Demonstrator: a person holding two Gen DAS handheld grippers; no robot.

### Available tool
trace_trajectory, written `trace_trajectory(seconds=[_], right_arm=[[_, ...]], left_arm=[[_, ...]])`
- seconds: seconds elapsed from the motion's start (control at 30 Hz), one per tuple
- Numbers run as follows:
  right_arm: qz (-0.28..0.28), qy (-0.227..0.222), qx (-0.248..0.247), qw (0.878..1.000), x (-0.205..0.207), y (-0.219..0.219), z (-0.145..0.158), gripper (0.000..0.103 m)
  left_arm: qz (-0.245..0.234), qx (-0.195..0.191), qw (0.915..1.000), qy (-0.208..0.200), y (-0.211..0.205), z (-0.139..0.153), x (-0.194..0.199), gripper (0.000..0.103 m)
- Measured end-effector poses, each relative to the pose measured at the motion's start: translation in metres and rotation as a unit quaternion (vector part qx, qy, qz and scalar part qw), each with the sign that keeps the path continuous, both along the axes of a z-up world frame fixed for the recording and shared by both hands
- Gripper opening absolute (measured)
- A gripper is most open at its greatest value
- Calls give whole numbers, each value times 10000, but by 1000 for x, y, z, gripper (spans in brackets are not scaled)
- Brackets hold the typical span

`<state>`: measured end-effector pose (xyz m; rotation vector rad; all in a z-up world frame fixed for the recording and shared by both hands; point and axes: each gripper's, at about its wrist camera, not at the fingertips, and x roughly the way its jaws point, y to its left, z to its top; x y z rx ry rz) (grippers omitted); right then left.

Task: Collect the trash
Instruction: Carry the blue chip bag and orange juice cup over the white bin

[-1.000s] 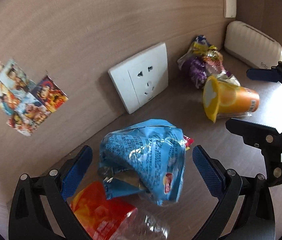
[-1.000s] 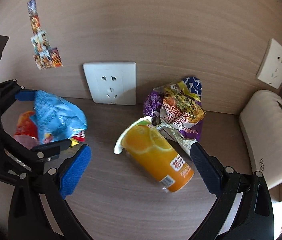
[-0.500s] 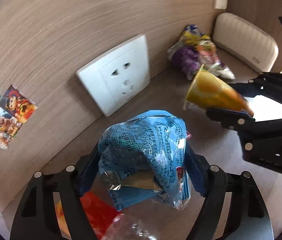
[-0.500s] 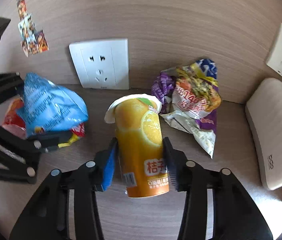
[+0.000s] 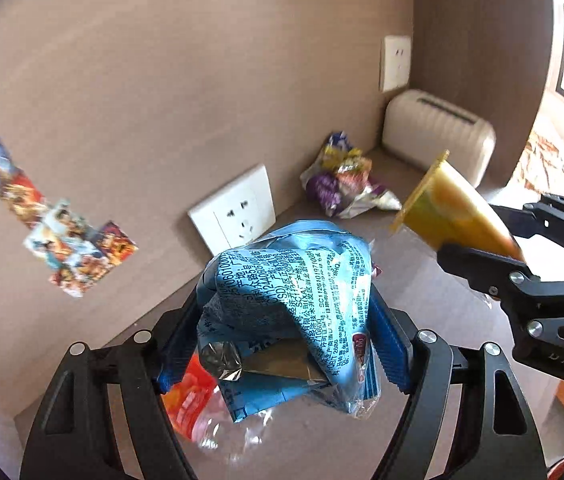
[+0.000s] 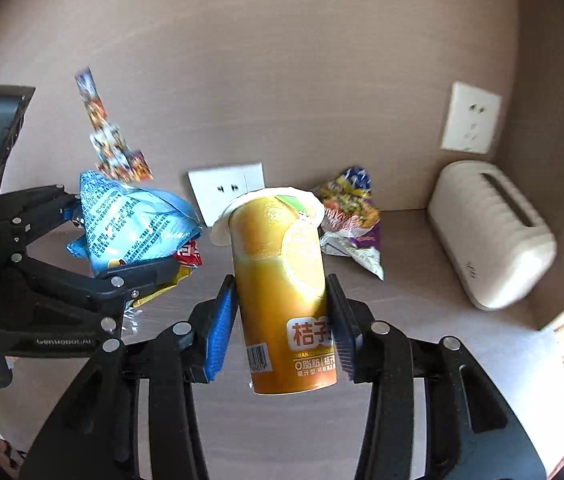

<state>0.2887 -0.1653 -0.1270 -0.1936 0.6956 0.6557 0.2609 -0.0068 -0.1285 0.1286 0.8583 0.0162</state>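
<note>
A second ago both claws stood wide open around the trash; now each one is closed on a piece and I have both pieces off the shelf

In the left wrist view my left gripper (image 5: 282, 344) squeezes the blue snack bag (image 5: 290, 300) in the centre of the frame – the blue pads press into its crumpled sides. Under it, at the lower left, the red wrapper (image 5: 185, 396) with some clear plastic remains on the wooden shelf (image 5: 422, 296); I cannot tell if it hangs on the bag or lies free.

In the right wrist view my right gripper (image 6: 282, 328) holds the orange juice cup (image 6: 282, 292) upright in the middle of the frame, one pad on each side of its body, the peeled white lid at the top. Before it was lying on its side on the shelf, so the wrist has turned it up during the lift.

What this means for the task – two items are collected and are ready to carry to a bin, which I do not see in any view. The purple and yellow snack bags (image 6: 350, 216) are still against the wall, right of centre in the right view, near the white ribbed box (image 6: 490, 236), so one more trip is needed, I think
</note>
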Motion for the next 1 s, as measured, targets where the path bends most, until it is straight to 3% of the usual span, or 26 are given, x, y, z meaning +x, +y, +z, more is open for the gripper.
trace_trajectory(seconds=[0.2,0.4,0.7,1.0], right_arm=[[-215,-310,82,9993,-42,-8,36,46],[-599,-521,159,9967,-91,-20,53,46],[-1503,-489,73,9874,-160,-45,52,46],[-2376,-368,-89,9706,-209,-98,39,46]], left_arm=[[-215,84,9992,-340,-11,27,-32,74],[-449,-26,9976,-517,-13,41,-67,74],[-1331,-256,9894,-515,-42,42,-107,74],[-2275,-350,9727,-308,-115,29,-130,74]])
